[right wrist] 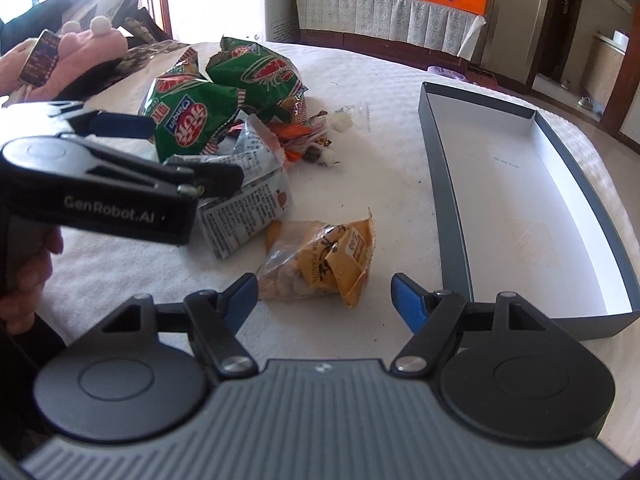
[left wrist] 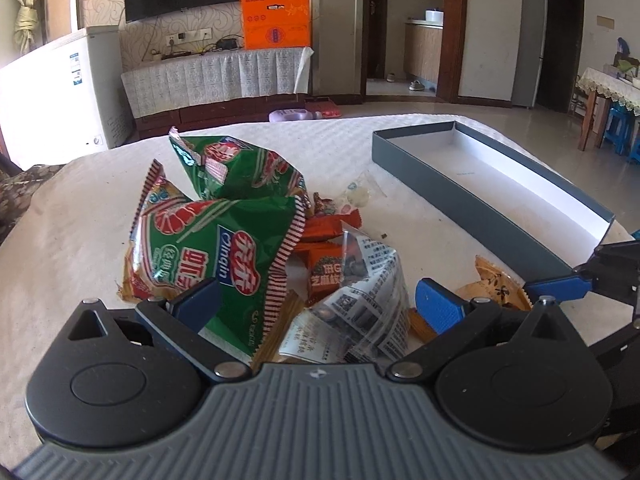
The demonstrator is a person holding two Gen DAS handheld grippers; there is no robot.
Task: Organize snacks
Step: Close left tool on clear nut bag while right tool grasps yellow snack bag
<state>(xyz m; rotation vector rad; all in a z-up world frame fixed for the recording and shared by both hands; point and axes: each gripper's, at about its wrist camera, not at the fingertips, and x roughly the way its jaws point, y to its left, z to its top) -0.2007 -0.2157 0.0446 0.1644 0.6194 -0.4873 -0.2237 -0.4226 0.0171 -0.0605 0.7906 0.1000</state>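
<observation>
Left wrist view: left gripper (left wrist: 316, 300) down low over the snack pile, fingers spread wide, blue pads (left wrist: 438, 305) released and clamping nothing. Green shrimp-chip bag (left wrist: 208, 256) leaning right against the left finger, a second green bag (left wrist: 240, 168) crumpled behind it. Newsprint-patterned packet (left wrist: 360, 312) lying between the two fingers (touching either pad? cannot tell). Small orange-brown packets (left wrist: 324, 248) heaped just behind, and a clear wrapper with white candy (left wrist: 358, 196) farther back. Off to the right, long dark-grey box (left wrist: 452, 196) with white lining, sitting open on the white quilted cloth (left wrist: 72, 240). Orange peanut bag (left wrist: 492, 288) peeking in near the box's front corner, with the right gripper (left wrist: 568, 288) poking in from the right edge just over it.

Right wrist view: right gripper (right wrist: 324, 296) hovering with fingers wide apart, holding nothing. Peanut bag (right wrist: 320, 260) lying flat on the cloth (right wrist: 380, 184) just ahead, nearer the left finger, not touched by either. Grey box (right wrist: 444, 216) stretching away along the right, beside the right finger. Left gripper (right wrist: 196, 152) reaching in from the left edge, one finger against the green bags (right wrist: 192, 116), the other over the newsprint packet (right wrist: 244, 216). Pink plush (right wrist: 80, 52) at the far left, beyond the table's edge.
</observation>
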